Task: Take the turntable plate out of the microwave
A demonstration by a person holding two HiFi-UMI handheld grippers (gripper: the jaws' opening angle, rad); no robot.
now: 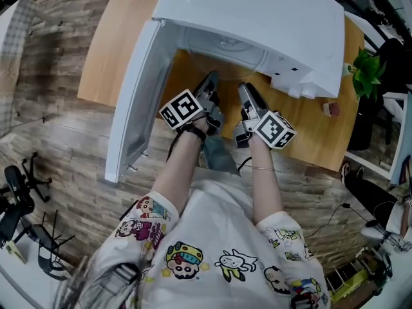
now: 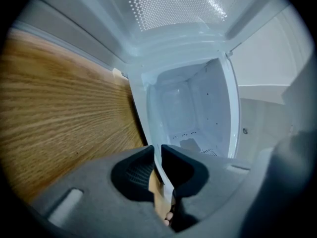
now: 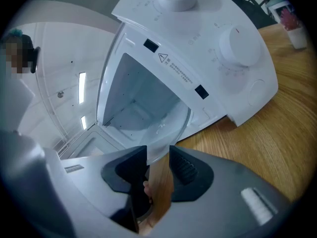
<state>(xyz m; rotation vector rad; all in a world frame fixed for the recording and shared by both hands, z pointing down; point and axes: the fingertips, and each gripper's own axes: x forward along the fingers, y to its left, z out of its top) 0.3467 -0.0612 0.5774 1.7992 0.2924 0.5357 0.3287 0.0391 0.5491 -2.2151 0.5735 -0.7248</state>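
Clear glass is all there is to the turntable plate (image 3: 161, 133). From where I stand it sits at the mouth of the white microwave (image 1: 257, 18), its near rim reaching out over the wooden table (image 1: 122, 44) while the rest lies across the cavity (image 2: 178, 108) opening. The door (image 1: 135, 95) hangs wide open on the left. Both of the 2 grippers are up at that front edge, side by side. The left gripper (image 2: 157, 150) has its pads drawn in tight on the thin rim, which runs straight through the narrow slot between them. The right gripper (image 3: 158, 152) has the rim between its jaws too, but they stand apart, with wood showing through the gap, and I can't see either pad pressing on the glass. To my eye this is the gripping step, with 1 side secured and the other not yet. Next, I'd expect the right jaws to close on the rim. Then both hands would draw the plate straight back toward the person, keeping it level so the glass neither tips nor knocks the cavity lip.
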